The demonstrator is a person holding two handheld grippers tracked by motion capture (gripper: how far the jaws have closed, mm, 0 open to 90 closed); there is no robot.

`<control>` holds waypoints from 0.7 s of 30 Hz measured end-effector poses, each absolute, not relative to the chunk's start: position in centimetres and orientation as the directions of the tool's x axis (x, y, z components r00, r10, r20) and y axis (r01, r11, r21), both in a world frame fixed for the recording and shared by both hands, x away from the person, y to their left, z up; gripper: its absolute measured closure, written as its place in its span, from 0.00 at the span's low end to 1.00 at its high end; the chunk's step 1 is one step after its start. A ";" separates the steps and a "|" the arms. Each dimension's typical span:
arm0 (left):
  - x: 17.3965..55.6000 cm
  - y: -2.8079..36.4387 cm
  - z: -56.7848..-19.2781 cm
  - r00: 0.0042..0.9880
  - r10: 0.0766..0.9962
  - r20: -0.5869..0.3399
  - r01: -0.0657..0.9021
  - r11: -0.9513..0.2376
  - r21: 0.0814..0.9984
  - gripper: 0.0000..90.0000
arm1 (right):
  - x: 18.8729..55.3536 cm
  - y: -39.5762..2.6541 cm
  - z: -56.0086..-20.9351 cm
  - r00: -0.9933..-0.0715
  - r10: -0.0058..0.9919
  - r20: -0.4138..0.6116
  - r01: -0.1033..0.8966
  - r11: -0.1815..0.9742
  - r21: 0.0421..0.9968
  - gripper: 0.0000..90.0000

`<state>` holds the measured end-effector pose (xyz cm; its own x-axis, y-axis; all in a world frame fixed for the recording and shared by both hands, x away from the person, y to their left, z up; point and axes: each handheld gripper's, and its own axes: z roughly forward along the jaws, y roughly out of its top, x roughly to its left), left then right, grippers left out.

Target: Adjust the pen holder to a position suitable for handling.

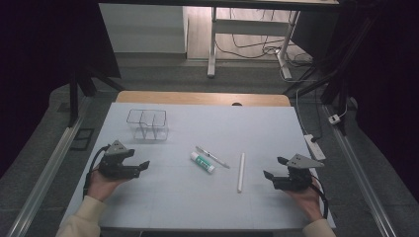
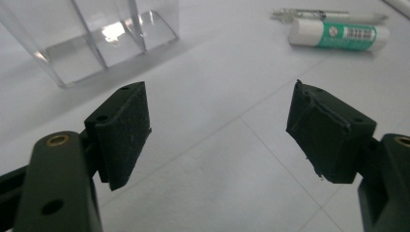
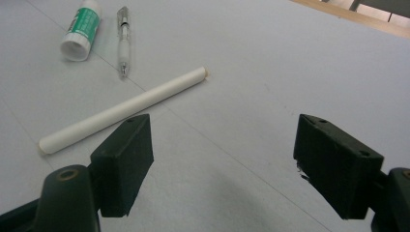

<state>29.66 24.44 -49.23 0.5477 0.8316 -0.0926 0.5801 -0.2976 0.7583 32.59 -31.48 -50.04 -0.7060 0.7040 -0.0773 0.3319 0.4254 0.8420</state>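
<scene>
Left gripper (image 1: 142,167) released, jaws wide, low over the table (image 1: 197,207) at its left side, nothing between them. Right gripper (image 1: 274,168) likewise released, at the right side. Rod (image 1: 241,172) lies flat near the right gripper, apart from it. Glue stick (image 1: 202,162) and pen (image 1: 212,157) mid-table, side by side. Clear organizer (image 1: 147,124) beyond the left gripper.

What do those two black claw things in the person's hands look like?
Each gripper, left and right, is black with two blocky jaws, a grey three-cornered plate on top and a black cable trailing back. The person wears cream sleeves.
</scene>
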 end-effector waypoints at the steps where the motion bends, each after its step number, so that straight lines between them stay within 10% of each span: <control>1: 30.0 24.7 -49.0 0.543 0.834 -0.100 0.581 -0.287 0.761 0.27 | 32.6 -31.5 -50.0 -0.706 0.704 -0.078 0.333 0.428 0.840 0.24; 21: 33.9 28.8 -48.1 0.442 0.889 -0.118 0.637 -0.218 0.739 0.36 | 32.6 -31.6 -50.1 -0.696 0.714 -0.079 0.341 0.425 0.838 0.24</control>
